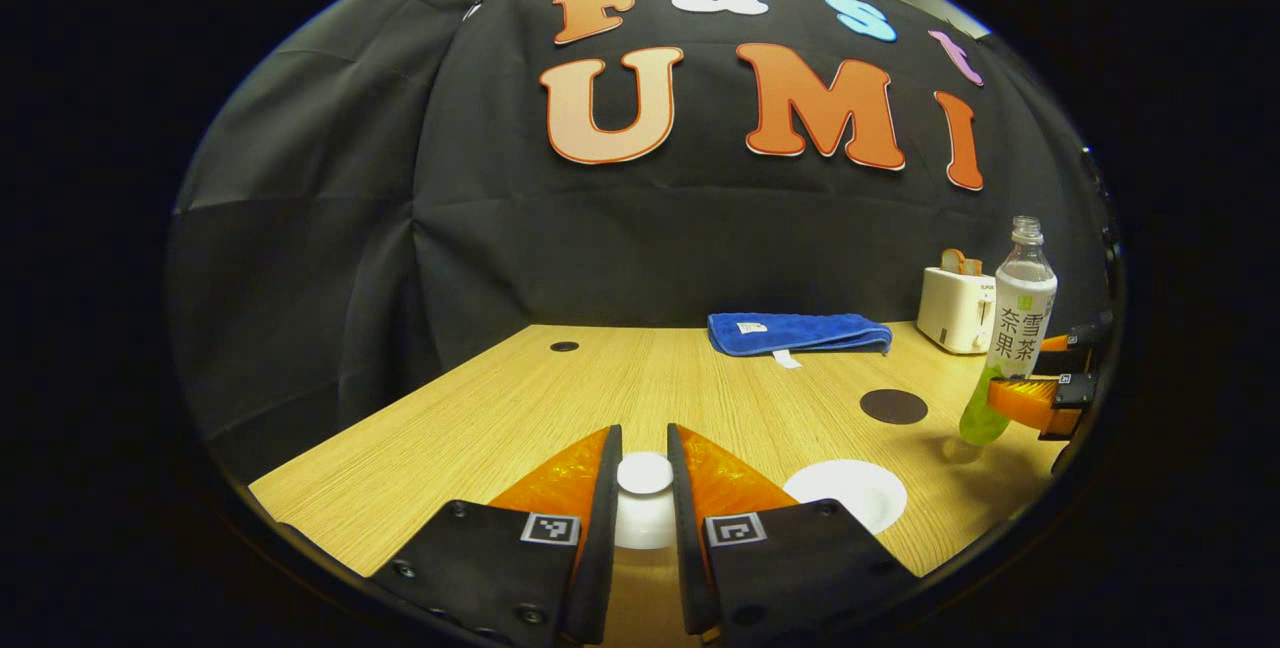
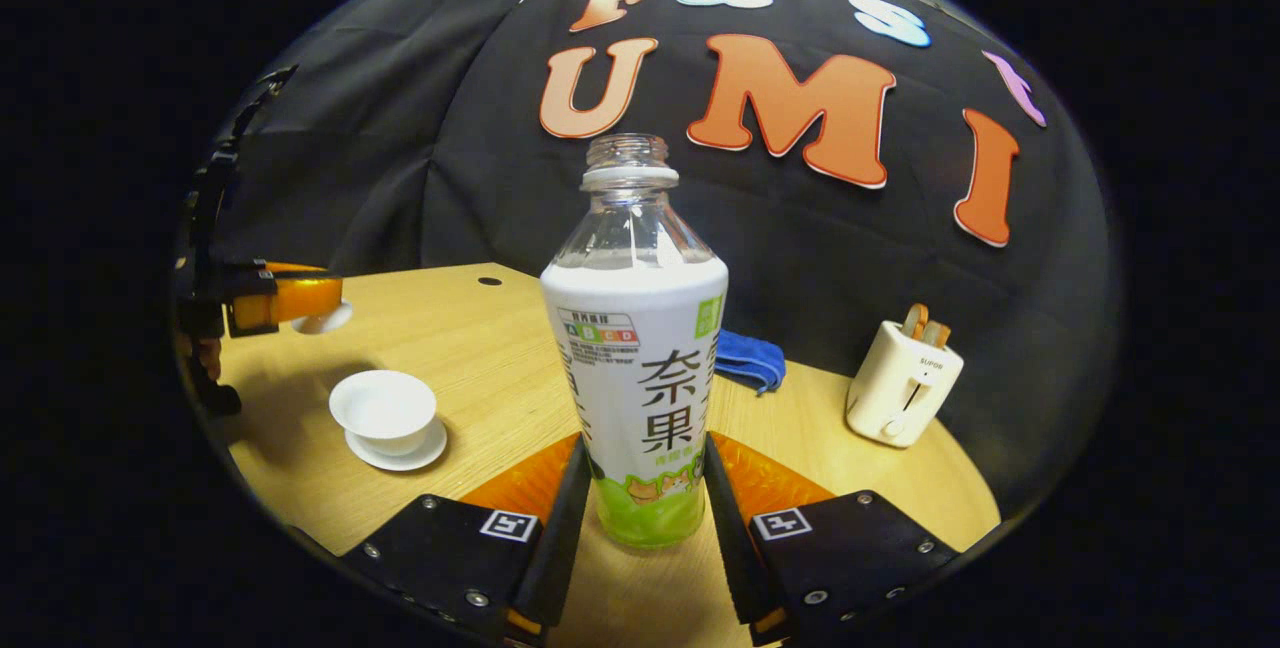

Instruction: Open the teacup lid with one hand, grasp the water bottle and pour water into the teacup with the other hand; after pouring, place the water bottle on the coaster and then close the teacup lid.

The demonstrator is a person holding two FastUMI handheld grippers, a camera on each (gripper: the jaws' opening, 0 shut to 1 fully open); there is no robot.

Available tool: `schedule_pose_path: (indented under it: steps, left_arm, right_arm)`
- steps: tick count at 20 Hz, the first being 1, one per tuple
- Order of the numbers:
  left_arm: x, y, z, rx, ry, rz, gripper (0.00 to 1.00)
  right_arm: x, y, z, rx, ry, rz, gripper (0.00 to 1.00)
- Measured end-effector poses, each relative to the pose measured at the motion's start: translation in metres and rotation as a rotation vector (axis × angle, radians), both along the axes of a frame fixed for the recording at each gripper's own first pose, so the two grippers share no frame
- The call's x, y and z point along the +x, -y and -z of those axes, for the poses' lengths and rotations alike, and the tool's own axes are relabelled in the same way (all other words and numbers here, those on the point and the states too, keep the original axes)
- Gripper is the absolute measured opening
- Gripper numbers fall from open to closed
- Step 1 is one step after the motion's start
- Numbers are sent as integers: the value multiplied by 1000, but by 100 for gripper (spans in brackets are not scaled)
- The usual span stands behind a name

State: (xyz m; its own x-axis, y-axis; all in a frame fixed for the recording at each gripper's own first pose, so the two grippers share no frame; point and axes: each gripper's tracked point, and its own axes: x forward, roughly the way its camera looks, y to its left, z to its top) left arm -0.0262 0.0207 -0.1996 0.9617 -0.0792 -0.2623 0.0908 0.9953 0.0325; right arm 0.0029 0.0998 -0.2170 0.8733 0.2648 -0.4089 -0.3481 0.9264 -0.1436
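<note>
**Right gripper view: bottle upright in the jaws, open teacup off to the left**

Right gripper view has the right gripper [image 2: 640, 518] closed on the lower part of the water bottle [image 2: 636, 348], one finger pressed to each side. The bottle stands upright, long axis vertical, cap off, mouth open at the top, its base apparently lifted clear of the wooden table [image 2: 480, 348]. The teacup [image 2: 384, 410] sits uncovered on its saucer [image 2: 400, 450], left of the bottle and nearer the table's front edge. Pouring turns on that relation: my judgement is that the bottle must travel left toward the cup and tip its neck leftward over the rim, and the right gripper is the one placed to do it.

Left gripper view shows the left gripper [image 1: 645, 488] closed on the knob of the teacup lid [image 1: 645, 498], holding it up off the table; from the right gripper view that gripper hangs left of and beyond the teacup, clear of the pouring path. The dark round coaster [image 1: 893, 406] lies on the table just left of the bottle in the left gripper view, between it and the blue towel [image 1: 798, 332].

Writing: I leave the bottle's label unread. The white toaster [image 2: 903, 383], right of the bottle and well apart, carries a small dark brand mark.
</note>
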Motion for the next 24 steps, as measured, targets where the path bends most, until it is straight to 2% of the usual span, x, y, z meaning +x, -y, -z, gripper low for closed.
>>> schedule_pose_path:
  steps: [4, 6, 12, 24]
  left_arm:
    - [-3, -13, 2, -4, -9, -9, 31]
    - [-5, -13, 6, -4, -16, 1, 32]
    - [-6, -17, 10, -10, -18, 10, 32]
    - [-9, -29, 19, -10, -31, 7, 30]
  right_arm:
    - [11, 20, -5, -205, 51, -4, 64]
    - [14, 25, -14, -273, 87, -6, 64]
    - [21, 24, -30, -435, 212, 14, 64]
    - [17, -3, -23, -668, 305, -104, 64]
